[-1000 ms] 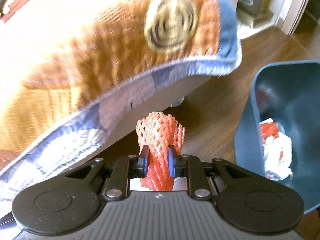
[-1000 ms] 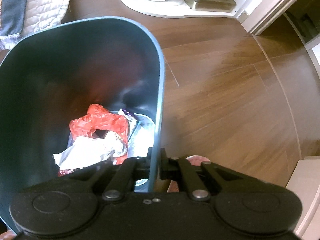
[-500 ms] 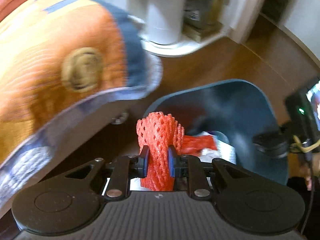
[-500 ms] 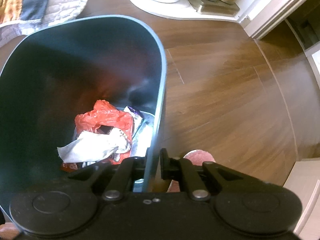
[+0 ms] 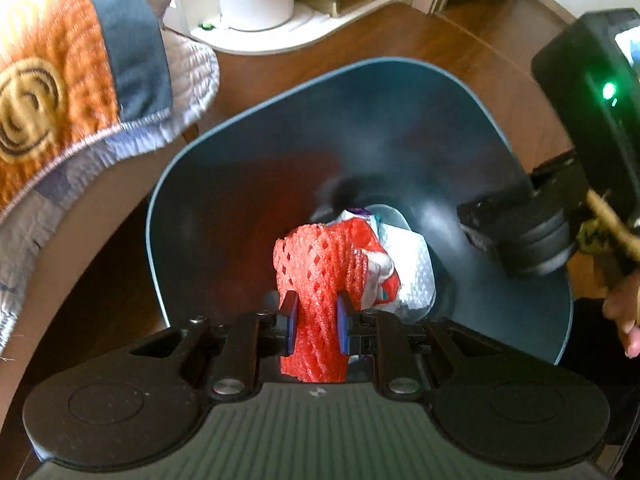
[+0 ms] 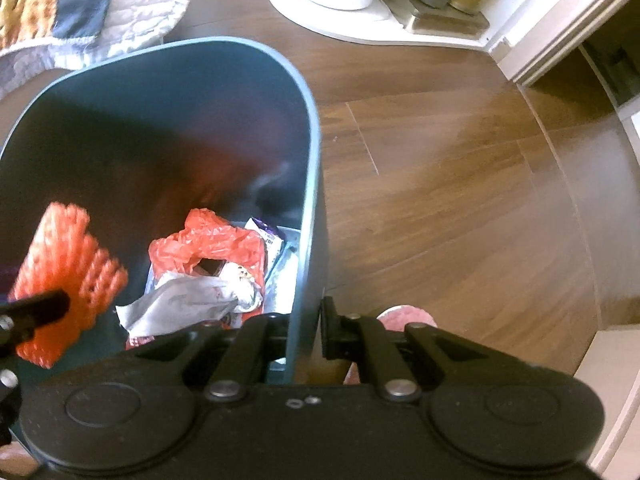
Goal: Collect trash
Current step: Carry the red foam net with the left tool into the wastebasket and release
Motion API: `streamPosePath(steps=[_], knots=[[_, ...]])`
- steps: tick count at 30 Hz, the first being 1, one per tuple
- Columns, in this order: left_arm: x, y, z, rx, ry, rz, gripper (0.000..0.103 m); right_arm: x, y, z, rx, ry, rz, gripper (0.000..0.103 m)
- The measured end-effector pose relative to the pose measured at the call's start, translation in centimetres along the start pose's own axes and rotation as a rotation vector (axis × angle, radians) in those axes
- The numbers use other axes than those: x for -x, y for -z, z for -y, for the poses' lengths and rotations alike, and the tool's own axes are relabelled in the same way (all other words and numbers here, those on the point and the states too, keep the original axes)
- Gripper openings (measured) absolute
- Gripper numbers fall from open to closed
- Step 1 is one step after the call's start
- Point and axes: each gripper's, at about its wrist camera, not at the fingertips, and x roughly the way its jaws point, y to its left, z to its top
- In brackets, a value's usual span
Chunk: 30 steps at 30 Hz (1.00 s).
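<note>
— Where is the red foam net sitting now?
— The left gripper is pinching it, now swung from beside the quilt to above the bin's mouth; release looks next.
— And the right gripper?
— Clamping the bin's wall, steadying it.

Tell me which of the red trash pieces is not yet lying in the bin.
The red foam net, pinched in the left hand-held gripper above the bin. The red plastic bag already lies at the bottom.
</note>
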Motion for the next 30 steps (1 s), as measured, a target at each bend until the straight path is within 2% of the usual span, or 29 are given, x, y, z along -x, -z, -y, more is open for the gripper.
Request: streamPosePath(steps=[3, 5, 6, 8, 9, 10, 16, 24, 25, 26, 30], knots=[[-0.2, 0.0, -0.2, 0.020, 0.003, -0.016, 0.020, -0.2, -0.1, 0.2, -0.011, -0.005, 0.000, 0.005], [-0.2, 0.0, -0.4, 0.026, -0.015, -0.012, 0.025, -0.1, -0.2, -0.1, 0.021, 0.005, 0.013, 0.005], [-0.2, 0.0, -0.4, 0.026, -0.017, -0.010, 0.032, -0.1, -0.3, -0.3, 0.044, 0.015, 0.028, 0.005], [0.1, 0.1, -0.7, 0.039, -0.008, -0.001, 0.053, -0.2, -0.7, 0.1, 0.032, 0.007, 0.037, 0.004], [0.5, 0.2, -0.9, 0.051, 0.000, 0.013, 0.069, -0.2, -0.7, 0.3, 0.017, 0.006, 0.034, 0.003], [1.0, 0.3, -1.1, 0.061, 0.005, 0.035, 0.071, -0.4, -0.9, 0.7, 0.002, 0.009, 0.031, 0.002], [2.1, 0.2, -1.9, 0.084, 0.015, 0.065, 0.071, -1.1, -1.4, 2.6, -0.074, -0.011, 0.007, 0.002], [2.4, -0.1, -3.2, 0.130, 0.050, 0.066, 0.073, -0.5, -1.1, 2.2, -0.044, -0.030, 0.005, 0.002], [2.7, 0.0, -3.2, 0.130, 0.050, 0.071, 0.074, -0.6, -1.3, 2.6, -0.045, -0.031, 0.001, 0.007], [2.9, 0.0, -3.2, 0.129, 0.047, 0.075, 0.074, -0.4, -1.1, 2.7, -0.054, -0.037, 0.001, 0.015], [3.9, 0.3, -3.1, 0.123, 0.037, 0.085, 0.074, 0.3, -0.3, 3.3, -0.098, -0.008, -0.011, 0.031]])
